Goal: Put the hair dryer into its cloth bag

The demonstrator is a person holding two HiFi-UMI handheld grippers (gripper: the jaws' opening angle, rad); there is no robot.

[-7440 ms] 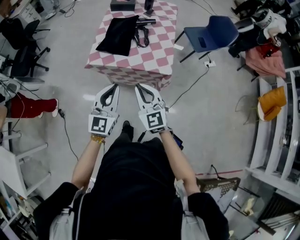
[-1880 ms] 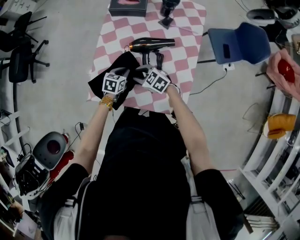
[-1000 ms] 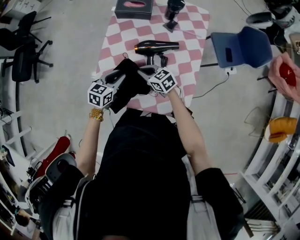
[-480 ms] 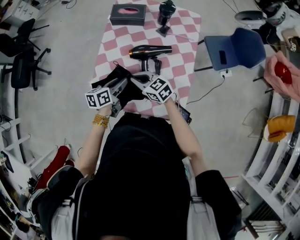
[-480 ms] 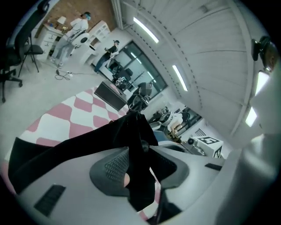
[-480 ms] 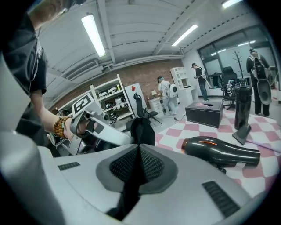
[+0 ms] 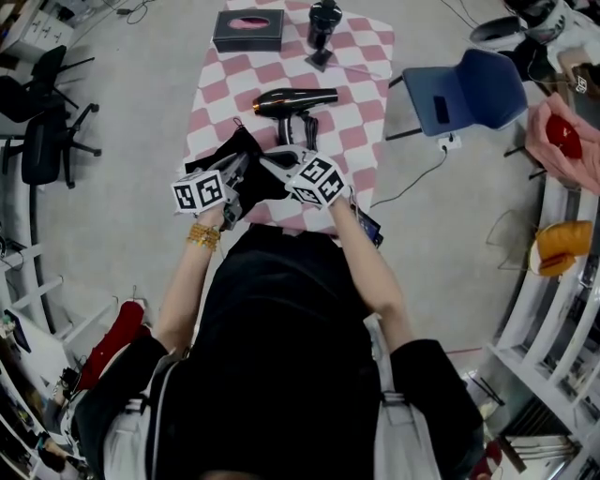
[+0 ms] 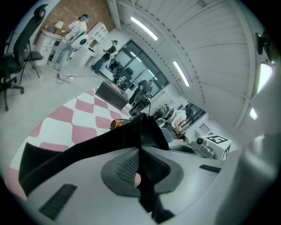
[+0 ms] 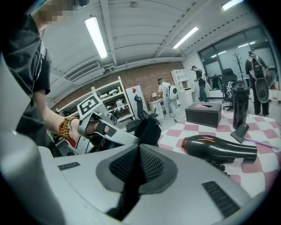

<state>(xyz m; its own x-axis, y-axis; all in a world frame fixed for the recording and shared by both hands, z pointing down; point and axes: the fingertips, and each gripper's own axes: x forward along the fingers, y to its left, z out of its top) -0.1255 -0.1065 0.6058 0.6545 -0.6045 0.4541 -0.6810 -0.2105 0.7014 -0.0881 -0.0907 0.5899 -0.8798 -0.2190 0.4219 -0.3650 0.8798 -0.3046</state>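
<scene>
One checked table (image 7: 361, 84) carries everything here. A single hair dryer (image 7: 295, 98) lies on its side across the table's middle, coppery nozzle toward the table's left edge, its cord bunched just nearside of it. It is outside the bag and neither gripper touches it.

One black cloth bag (image 7: 246, 169) hangs over the table's near left corner, pinched at two places by the two grippers. The left gripper (image 8: 139, 160) has just been closing its jaws, and they now clamp a fold of the bag's black cloth between the pads. The right gripper (image 9: 139, 162) is likewise clenched on a strip of the same cloth, just to the right of the left one.

At the table's far edge stand one dark box (image 7: 247, 30) and one black upright device (image 7: 323, 28). One blue chair (image 7: 464, 89) sits off the table's right side.
</scene>
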